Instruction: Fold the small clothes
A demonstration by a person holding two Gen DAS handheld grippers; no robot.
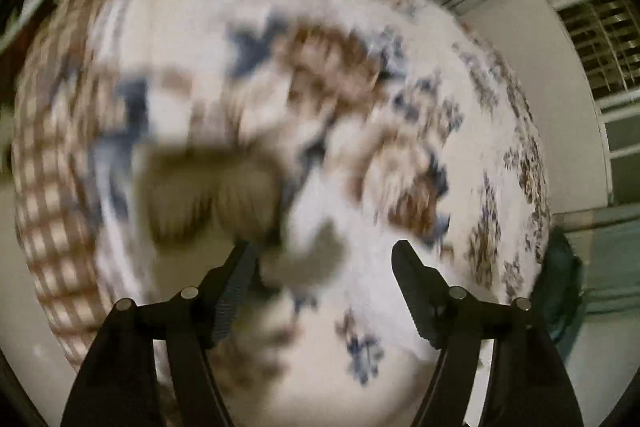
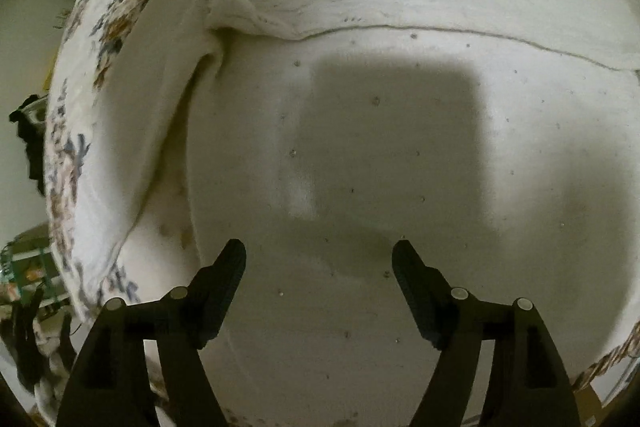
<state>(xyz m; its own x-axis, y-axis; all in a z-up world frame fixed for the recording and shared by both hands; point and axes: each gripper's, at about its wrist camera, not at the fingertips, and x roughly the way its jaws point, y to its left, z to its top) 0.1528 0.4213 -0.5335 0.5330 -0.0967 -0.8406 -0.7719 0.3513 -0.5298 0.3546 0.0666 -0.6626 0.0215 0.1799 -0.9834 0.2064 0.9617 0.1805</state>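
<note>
A: Two pairs of tongs show, one per view. The left tongs (image 1: pixel 320 255) stand spread over a patterned bedspread (image 1: pixel 400 307) printed with blue and brown flowers and a brown checked border. The whole left view is smeared with blur.

B: What lies between them?

A: A small tan garment (image 1: pixel 208 199), bunched, sits on the bedspread just ahead of the left finger (image 1: pixel 240 267); whether the finger touches it cannot be told through the blur. The tongs pinch nothing.

B: And the right side?

A: The right tongs (image 2: pixel 320 251) are also spread wide and pinch nothing. They hover over a plain white quilted cloth (image 2: pixel 360 167), its flowered face (image 2: pixel 116 23) turned up along the left edge. A dark square shadow (image 2: pixel 392 131) falls on the white cloth ahead of the tongs.
</note>
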